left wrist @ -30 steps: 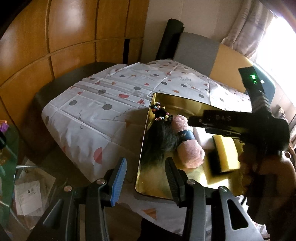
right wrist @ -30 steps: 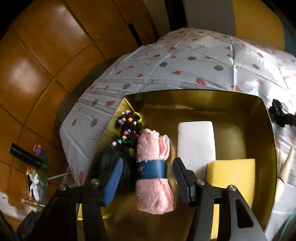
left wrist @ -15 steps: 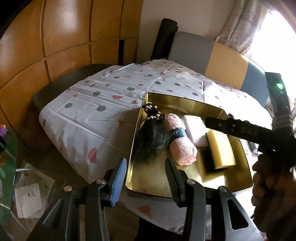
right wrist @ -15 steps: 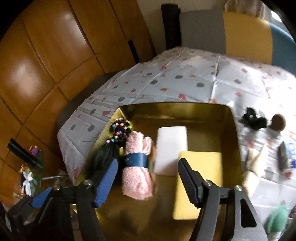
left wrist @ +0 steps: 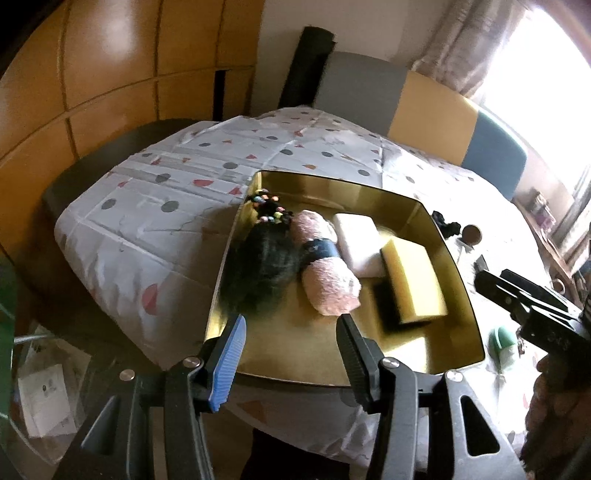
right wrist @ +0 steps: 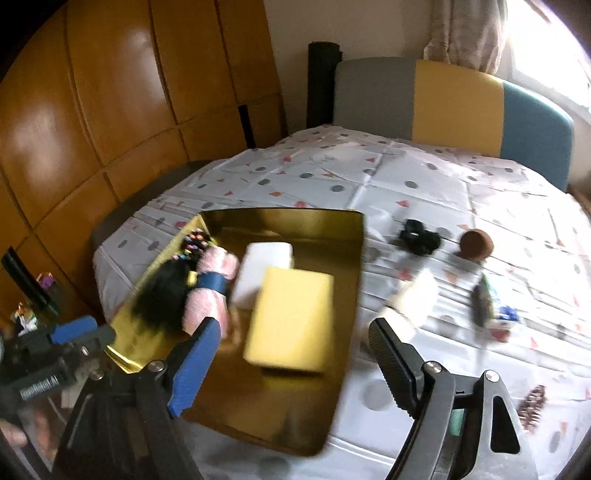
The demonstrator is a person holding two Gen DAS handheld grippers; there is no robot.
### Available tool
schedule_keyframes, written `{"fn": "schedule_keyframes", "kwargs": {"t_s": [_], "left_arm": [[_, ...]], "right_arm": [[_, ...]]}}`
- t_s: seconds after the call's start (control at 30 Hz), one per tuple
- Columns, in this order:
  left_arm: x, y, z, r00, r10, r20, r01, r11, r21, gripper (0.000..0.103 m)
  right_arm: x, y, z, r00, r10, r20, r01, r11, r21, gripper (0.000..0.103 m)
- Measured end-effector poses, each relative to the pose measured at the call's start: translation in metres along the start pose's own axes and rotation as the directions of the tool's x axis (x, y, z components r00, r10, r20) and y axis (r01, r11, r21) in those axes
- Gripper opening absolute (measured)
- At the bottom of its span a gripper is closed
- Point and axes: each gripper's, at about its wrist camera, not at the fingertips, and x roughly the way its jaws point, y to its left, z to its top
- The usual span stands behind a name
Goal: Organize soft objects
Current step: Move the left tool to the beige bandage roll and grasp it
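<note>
Right hand-held gripper (right wrist: 291, 336) withdrawn, tray (right wrist: 343, 317) holding towel (right wrist: 210, 288)

Home dining corner: patterned tablecloth (right wrist: 369, 184), curtain (right wrist: 465, 33), wood panelling (right wrist: 110, 92).

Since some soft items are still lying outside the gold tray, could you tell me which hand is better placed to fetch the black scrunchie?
Probably the right tongs: open and empty, they face the black scrunchie beside the gold tray. The left tongs hover over the tray's opposite side.
</note>
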Motion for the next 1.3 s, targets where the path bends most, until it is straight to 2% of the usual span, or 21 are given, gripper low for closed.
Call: {"fn": "schedule_keyframes", "kwargs": {"t_s": [0.07,0.2,0.3,0.43,0.5,0.53,0.57,0.6,0.67,0.8,0.9,1.0,1.13,1.3], "left_arm": [[-0.001,-0.005,0.001,1.0,-0.005,0.002,0.005,1.0,0.015,0.051],[-0.006,-0.019,0.003,1.0,-0.024,0.017,0.023,0.998,0.053,0.051],[-0.01,-0.035,0.006,0.999,-0.045,0.023,0.043,0.995,0.093,0.051],[-0.012,-0.064,0.013,0.997,-0.076,0.023,0.071,0.984,0.162,0.051],[-0.013,-0.084,0.017,0.995,-0.097,0.02,0.09,0.973,0.212,0.051],[-0.013,-0.095,0.019,0.994,-0.11,0.019,0.103,0.965,0.24,0.051],[-0.013,-0.109,0.02,0.992,-0.124,0.017,0.115,0.954,0.277,0.051],[-0.012,-0.12,0.022,0.991,-0.134,0.012,0.124,0.944,0.304,0.051],[-0.008,-0.149,0.026,0.986,-0.166,-0.008,0.158,0.915,0.371,0.051],[0.005,-0.202,0.029,0.977,-0.208,-0.053,0.207,0.844,0.494,0.051],[0.026,-0.235,0.032,0.976,-0.198,-0.092,0.216,0.801,0.558,0.051],[0.054,-0.257,0.035,0.977,-0.163,-0.138,0.214,0.78,0.589,0.052],[0.093,-0.277,0.039,0.978,-0.096,-0.187,0.193,0.765,0.614,0.054],[0.13,-0.289,0.041,0.976,-0.026,-0.217,0.167,0.729,0.663,0.07]], "right_arm": [[-0.008,-0.02,-0.002,1.0,-0.02,0.004,0.02,1.0,0.015,0.083],[-0.025,-0.069,-0.006,0.994,-0.111,0.014,0.11,0.993,0.05,0.083],[-0.038,-0.117,-0.011,0.978,-0.21,0.013,0.208,0.973,0.099,0.086],[-0.05,-0.186,-0.029,0.937,-0.348,-0.001,0.339,0.912,0.228,0.086],[-0.053,-0.221,-0.047,0.916,-0.401,-0.021,0.385,0.862,0.331,0.086],[-0.054,-0.231,-0.053,0.912,-0.41,-0.026,0.39,0.845,0.365,0.086],[-0.051,-0.245,-0.059,0.9,-0.427,-0.084,0.421,0.808,0.413,0.086],[-0.053,-0.253,-0.06,0.901,-0.424,-0.095,0.42,0.792,0.442,0.085],[-0.061,-0.265,-0.06,0.922,-0.383,-0.048,0.351,0.779,0.52,0.086],[-0.062,-0.268,-0.063,0.929,-0.366,-0.062,0.34,0.772,0.537,0.086],[-0.065,-0.268,-0.06,0.935,-0.353,-0.045,0.319,0.775,0.546,0.087],[-0.064,-0.267,-0.062,0.939,-0.342,-0.042,0.306,0.772,0.557,0.087],[-0.063,-0.268,-0.062,0.942,-0.331,-0.05,0.3,0.77,0.562,0.088],[-0.063,-0.267,-0.061,0.947,-0.318,-0.045,0.287,0.776,0.562,0.088]]}}
